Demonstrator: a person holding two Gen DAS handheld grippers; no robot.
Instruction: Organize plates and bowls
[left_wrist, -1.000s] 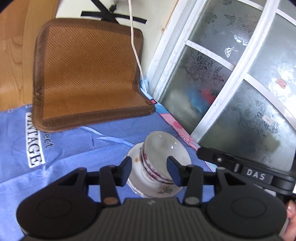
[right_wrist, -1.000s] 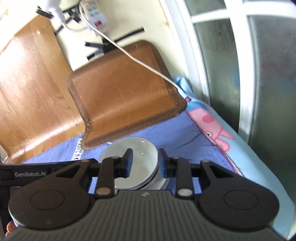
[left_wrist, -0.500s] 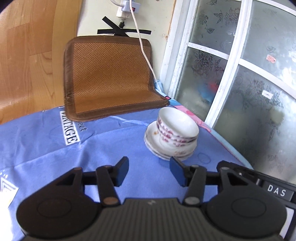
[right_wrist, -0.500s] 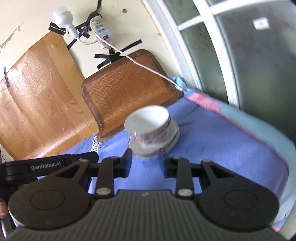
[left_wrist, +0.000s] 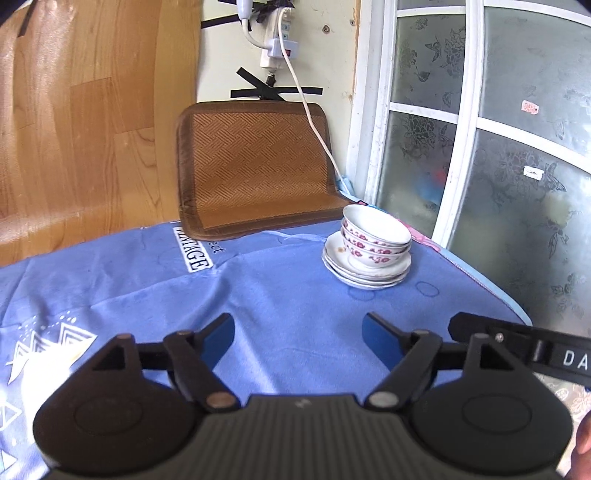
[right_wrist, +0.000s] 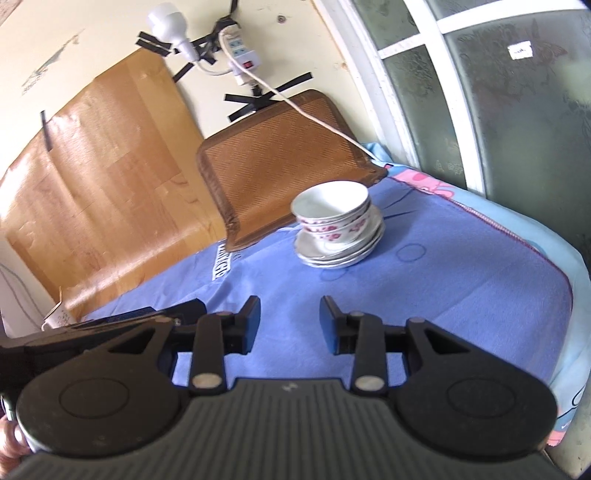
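Bright daylight through the frosted window (left_wrist: 509, 155) on my right, soft glare on the wood panel (left_wrist: 85, 122), strong fisheye bending at every edge, dark vignette corners, faint motion blur on the right view's bowls (right_wrist: 334, 214), shadows weak.

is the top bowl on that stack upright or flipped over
Upright: the top bowl shows its open white mouth, nested in the bowls below on the plates.

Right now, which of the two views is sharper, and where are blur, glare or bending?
Left wrist view: bowls sharp; window frame bows from fisheye; glare on wooden panel. Right wrist view: softer, stacked bowls slightly blurred; window glass dark.
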